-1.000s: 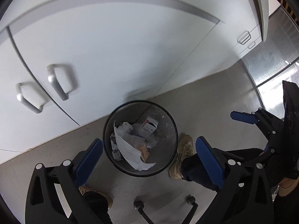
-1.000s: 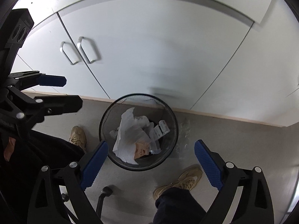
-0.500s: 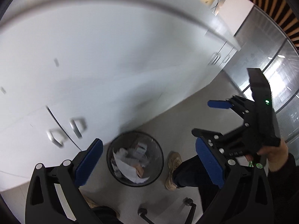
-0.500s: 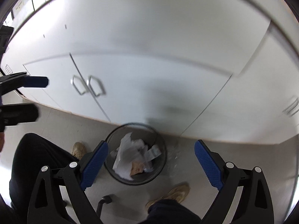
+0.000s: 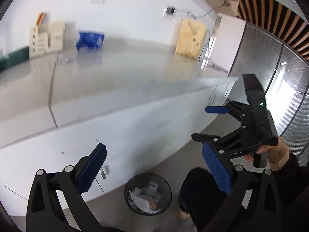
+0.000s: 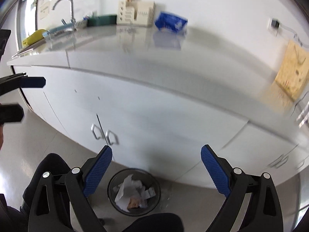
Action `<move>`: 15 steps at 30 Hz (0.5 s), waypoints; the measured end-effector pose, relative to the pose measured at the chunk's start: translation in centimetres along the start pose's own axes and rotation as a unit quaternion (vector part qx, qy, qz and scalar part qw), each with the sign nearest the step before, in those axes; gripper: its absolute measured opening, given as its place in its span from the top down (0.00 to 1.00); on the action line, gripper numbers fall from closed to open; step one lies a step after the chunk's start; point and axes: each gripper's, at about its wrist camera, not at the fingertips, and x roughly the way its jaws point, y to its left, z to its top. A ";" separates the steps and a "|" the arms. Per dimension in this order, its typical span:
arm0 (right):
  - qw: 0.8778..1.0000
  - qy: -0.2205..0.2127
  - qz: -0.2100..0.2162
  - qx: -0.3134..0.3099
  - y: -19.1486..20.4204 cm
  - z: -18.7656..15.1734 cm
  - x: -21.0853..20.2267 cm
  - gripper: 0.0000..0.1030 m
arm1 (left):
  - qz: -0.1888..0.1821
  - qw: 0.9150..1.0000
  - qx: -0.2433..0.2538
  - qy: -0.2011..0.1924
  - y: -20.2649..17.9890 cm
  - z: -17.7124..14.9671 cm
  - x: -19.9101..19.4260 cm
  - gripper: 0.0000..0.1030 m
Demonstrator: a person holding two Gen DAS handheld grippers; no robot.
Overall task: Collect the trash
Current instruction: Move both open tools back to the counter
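While held above the floor, both wide apart and empty:
Left hand-held gripper (image 5: pixel 153 171): blue pads spread wide, nothing between them, pointed at the white cabinet front below the surface.
Right hand-held gripper (image 6: pixel 156 171): blue pads likewise spread wide, nothing gripped; seen from the left camera, off to the right and ahead, gripped by a hand (image 5: pixel 274 150) in a dark sleeve with a tan cuff.
Wire bin (image 6: pixel 134 191): black mesh, round, on the floor, low between the right hand-held gripper's fingers and close to the cabinet base; in the left view, also low between the fingers, nearer the right one.
Trash (image 6: pixel 133 193): crumpled white paper, a small printed carton and a brownish scrap, all inside the bin (sharper details lost to blur).
Surface (image 6: pixel 135 46): grey, glossy, well ahead of and above both hand-held grippers.
Blue packet (image 6: pixel 171 22): at the back of the surface, against the wall, ahead of the right hand-held gripper.
Cream organiser (image 6: pixel 135 12): just left of the blue packet.
Tap (image 6: pixel 66 7): far ahead to the left, over the sink end.
Wooden board (image 6: pixel 292 73): far ahead to the right, leaning at the wall.
Cabinet handles (image 6: pixel 104 135): paired, just ahead of the right hand-held gripper's left finger.
Legs and shoe (image 5: pixel 183 215): dark trousers, tan shoe, beside the bin.
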 end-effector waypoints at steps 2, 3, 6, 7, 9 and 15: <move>1.000 -0.013 -0.006 -0.003 0.1 0.5 -1.8 0.08 | 0.014 1.000 0.006 -0.020 -0.3 0.6 -2.0 0.04; 1.000 -0.020 0.001 -0.003 0.2 0.8 -2.9 0.08 | 0.022 0.999 0.007 -0.027 -0.4 0.8 -2.8 0.04; 0.999 -0.040 0.003 -0.001 0.1 1.6 -6.0 0.08 | 0.048 0.998 0.006 -0.042 -0.6 1.5 -4.8 0.04; 0.999 -0.051 0.005 0.000 0.1 1.8 -7.3 0.08 | 0.057 0.997 0.006 -0.045 -0.6 1.8 -5.4 0.04; 0.998 -0.061 0.002 0.011 -0.2 2.0 -9.1 0.07 | 0.080 0.995 0.002 -0.054 -0.7 2.2 -6.4 0.04; 0.994 -0.103 -0.013 0.018 -1.1 2.7 -13.0 0.04 | 0.092 0.994 -0.018 -0.058 0.0 3.2 -8.0 0.04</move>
